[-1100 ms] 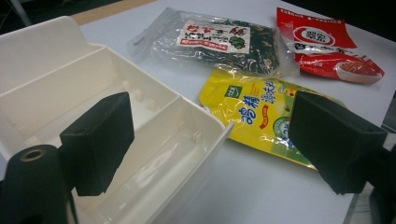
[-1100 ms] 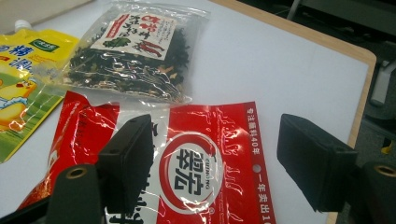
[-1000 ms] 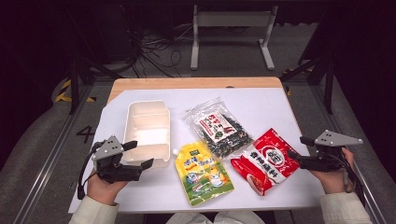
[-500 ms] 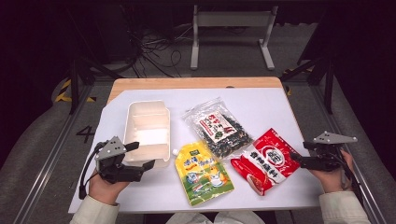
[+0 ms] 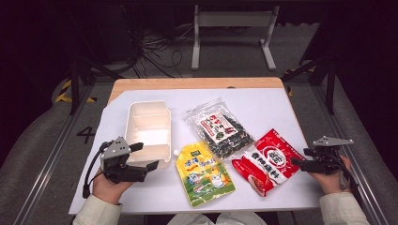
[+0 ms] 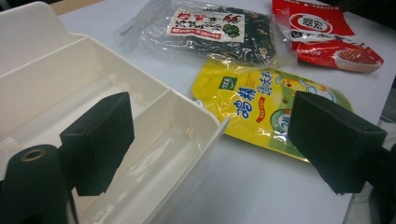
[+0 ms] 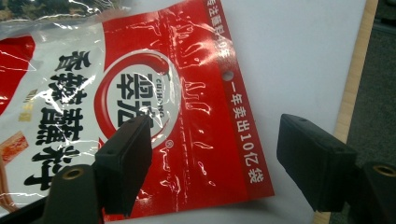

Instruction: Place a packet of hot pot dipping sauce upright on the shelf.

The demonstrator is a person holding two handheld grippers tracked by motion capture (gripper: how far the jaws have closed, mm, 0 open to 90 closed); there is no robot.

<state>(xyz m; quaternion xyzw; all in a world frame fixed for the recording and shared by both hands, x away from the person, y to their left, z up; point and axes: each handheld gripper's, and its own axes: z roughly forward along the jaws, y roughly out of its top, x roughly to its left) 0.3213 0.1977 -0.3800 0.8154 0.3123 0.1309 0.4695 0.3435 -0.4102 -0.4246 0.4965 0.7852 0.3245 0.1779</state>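
High view: we hold the left hand-held gripper [image 5: 146,157] at the white box [image 5: 148,123] near the desk's [image 5: 263,103] left edge, the right hand-held gripper [image 5: 296,161] beside the red packet [image 5: 267,161].
Left gripper view: our jaws stand open astride the box's near corner.
Right gripper view: our jaws gape over the red packet's edge, empty.
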